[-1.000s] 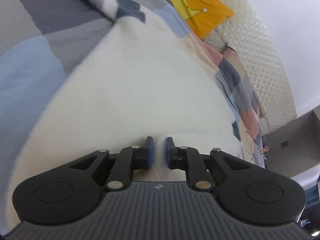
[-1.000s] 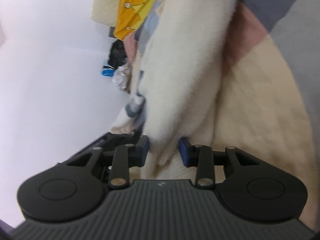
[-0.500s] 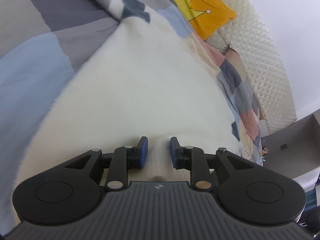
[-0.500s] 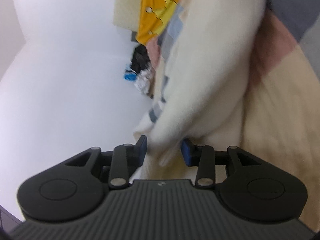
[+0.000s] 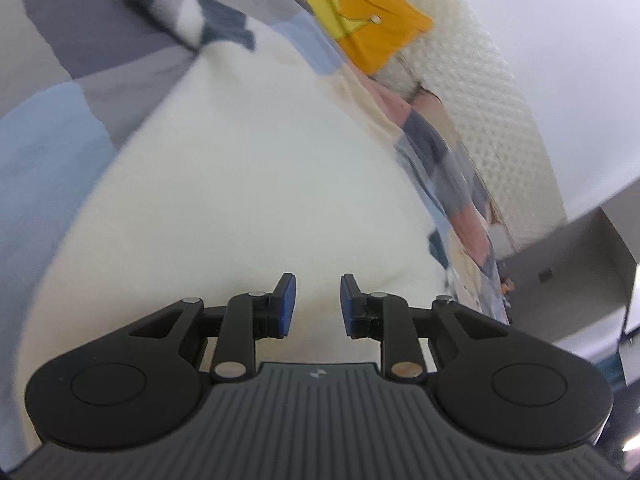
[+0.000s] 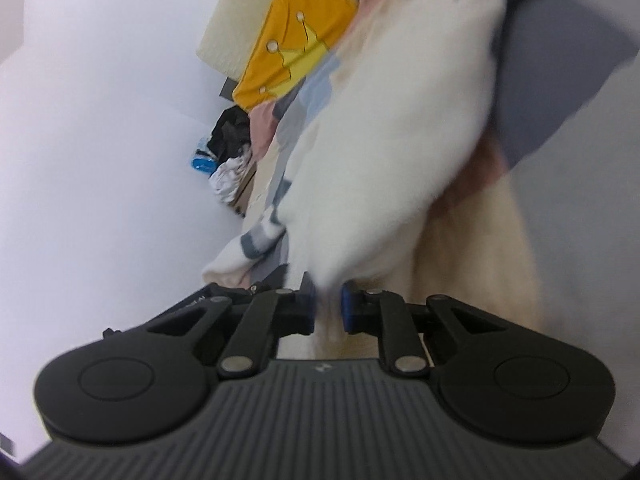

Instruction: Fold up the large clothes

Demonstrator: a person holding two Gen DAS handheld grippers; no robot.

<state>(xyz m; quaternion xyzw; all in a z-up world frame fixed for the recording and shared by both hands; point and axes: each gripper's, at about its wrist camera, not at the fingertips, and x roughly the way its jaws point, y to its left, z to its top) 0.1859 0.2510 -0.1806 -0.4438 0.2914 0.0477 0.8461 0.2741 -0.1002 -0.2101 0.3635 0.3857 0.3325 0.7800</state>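
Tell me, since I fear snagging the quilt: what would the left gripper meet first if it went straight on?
Probably the white fleece garment: it fills the view just ahead of the left gripper, well before the patchwork quilt.

Blk grippers (image 5: pixel 315 300), blue pads (image 5: pixel 286 304).

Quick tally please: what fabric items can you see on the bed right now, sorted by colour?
White fleece garment: 1
Patchwork bedspread, blue, grey, pink: 1
Orange-yellow crown cushion: 1
Cream quilted headboard: 1
Total: 4
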